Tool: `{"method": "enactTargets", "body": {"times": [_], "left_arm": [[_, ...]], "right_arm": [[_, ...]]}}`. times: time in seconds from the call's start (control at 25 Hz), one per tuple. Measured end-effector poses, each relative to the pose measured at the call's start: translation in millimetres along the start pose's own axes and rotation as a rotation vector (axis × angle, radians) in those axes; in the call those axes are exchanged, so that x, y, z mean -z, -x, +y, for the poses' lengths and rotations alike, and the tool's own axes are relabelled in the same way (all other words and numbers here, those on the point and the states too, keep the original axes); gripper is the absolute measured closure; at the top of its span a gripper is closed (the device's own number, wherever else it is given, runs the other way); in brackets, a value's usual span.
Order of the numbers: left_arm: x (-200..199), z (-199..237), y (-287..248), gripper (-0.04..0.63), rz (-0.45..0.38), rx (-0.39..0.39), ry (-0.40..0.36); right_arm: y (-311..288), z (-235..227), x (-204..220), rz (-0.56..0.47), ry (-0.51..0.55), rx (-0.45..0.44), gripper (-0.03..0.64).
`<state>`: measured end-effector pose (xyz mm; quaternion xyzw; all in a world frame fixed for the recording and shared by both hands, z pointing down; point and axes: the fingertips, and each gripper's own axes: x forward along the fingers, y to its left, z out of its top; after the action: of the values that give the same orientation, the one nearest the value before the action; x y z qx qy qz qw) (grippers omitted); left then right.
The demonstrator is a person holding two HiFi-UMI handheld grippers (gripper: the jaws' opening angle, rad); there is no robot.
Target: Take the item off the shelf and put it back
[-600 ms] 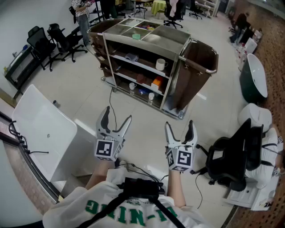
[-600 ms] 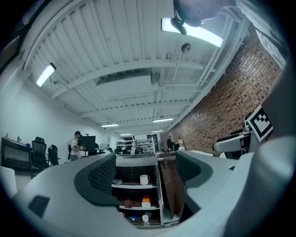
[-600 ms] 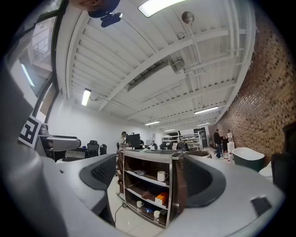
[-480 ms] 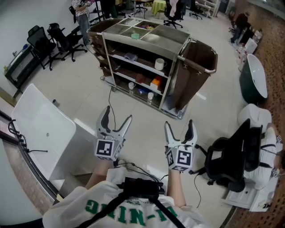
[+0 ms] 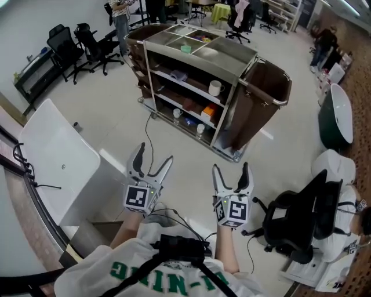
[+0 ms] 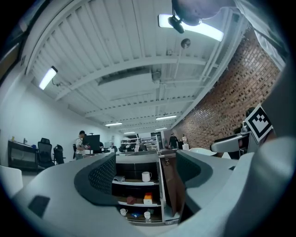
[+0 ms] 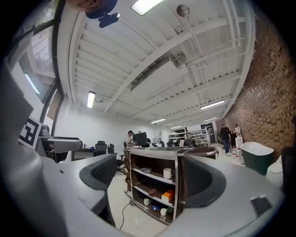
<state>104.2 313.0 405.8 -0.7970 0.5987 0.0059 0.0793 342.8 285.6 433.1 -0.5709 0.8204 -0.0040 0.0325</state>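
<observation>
A metal shelf cart [image 5: 227,52] stands on the floor a few steps ahead of me. A white mug [image 5: 215,87] sits on its upper shelf. On the shelf below is an orange box [image 5: 208,110], and two small cups [image 5: 200,128] stand on the bottom shelf. My left gripper [image 5: 154,154] and right gripper [image 5: 231,168] hang side by side well short of the cart, both open with nothing between the jaws. The left gripper view shows the mug [image 6: 146,176] and the orange box [image 6: 148,198] far off between the jaws. Both also appear in the right gripper view, the mug [image 7: 168,173] above the box [image 7: 168,196].
A brown bag [image 5: 261,98] hangs on the cart's right end. A cable [image 5: 148,133] runs across the floor from the cart toward me. A white panel [image 5: 55,162] lies at my left and a black office chair [image 5: 295,214] at my right. A person [image 5: 122,11] stands beyond the cart.
The head view has shifted slightly, so the cart sits a bit lower and further right. Both grippers stay open and empty, a little lower in the frame.
</observation>
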Motion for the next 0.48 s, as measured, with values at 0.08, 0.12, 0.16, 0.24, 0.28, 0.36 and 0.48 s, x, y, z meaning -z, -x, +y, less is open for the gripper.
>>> {"method": "enactTargets", "body": {"times": [0.08, 0.12, 0.16, 0.24, 0.28, 0.36, 0.48], "left_arm": [[0.2, 9.7, -4.7, 0.201, 0.000, -0.002, 0.008], [-1.8, 14.8, -8.3, 0.201, -0.006, -0.005, 0.024], [-1.1, 20.6, -12.4, 0.201, -0.010, -0.001, 0.028], [7.0, 35.6, -25.2, 0.201, -0.011, 0.022, 0.018], [9.8, 44.7, -34.2, 0.201, -0.012, 0.030, 0.024], [15.0, 64.3, -52.4, 0.201, -0.018, 0.052, 0.033], [16.9, 94.8, -77.9, 0.200, -0.035, 0.083, 0.052]], "right_arm": [[-8.8, 5.9, 1.1, 0.012, -0.001, -0.002, 0.152], [-14.2, 9.0, 1.3, 0.015, 0.001, -0.002, 0.152], [-20.5, 12.4, 1.8, 0.017, 0.003, -0.002, 0.155], [-37.7, 20.6, 3.4, 0.016, 0.005, -0.002, 0.156], [-48.1, 25.9, 3.8, 0.018, 0.007, -0.001, 0.156], [-69.6, 37.7, 4.7, 0.018, 0.016, -0.001, 0.156], [-105.7, 54.9, 2.8, 0.026, 0.018, 0.008, 0.158]]}}
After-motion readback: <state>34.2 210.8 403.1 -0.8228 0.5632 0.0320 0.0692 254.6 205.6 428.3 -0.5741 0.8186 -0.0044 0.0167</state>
